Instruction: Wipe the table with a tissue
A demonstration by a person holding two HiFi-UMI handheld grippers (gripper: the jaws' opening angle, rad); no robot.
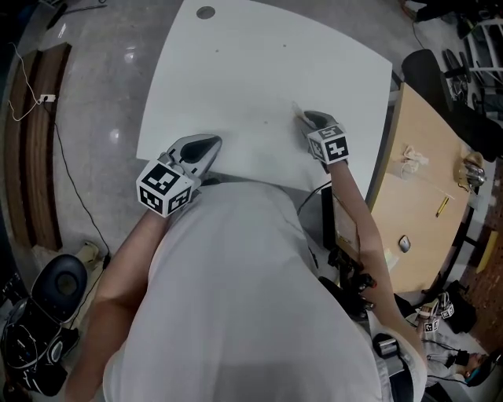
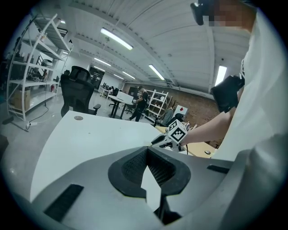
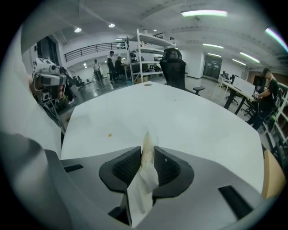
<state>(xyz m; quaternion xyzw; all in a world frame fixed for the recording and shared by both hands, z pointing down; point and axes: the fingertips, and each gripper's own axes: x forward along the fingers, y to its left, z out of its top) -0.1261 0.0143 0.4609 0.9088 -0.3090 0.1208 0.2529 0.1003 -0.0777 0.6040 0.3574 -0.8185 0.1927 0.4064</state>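
Observation:
A white table [image 1: 259, 71] fills the middle of the head view. My right gripper [image 1: 305, 118] is over its near right part, tilted down, shut on a crumpled white tissue [image 3: 145, 170] with a yellowish stain that sticks up between the pads. A small yellowish spot [image 3: 109, 134] lies on the table ahead and left of that gripper. My left gripper [image 1: 211, 143] hovers at the table's near edge; in the left gripper view its tips [image 2: 146, 150] meet with nothing between them.
A wooden desk [image 1: 424, 204] to the right carries a crumpled tissue [image 1: 410, 161] and a pen [image 1: 442, 206]. A black office chair [image 3: 173, 67] stands behind the table's far edge. A round cable hole [image 1: 205, 12] marks the far side.

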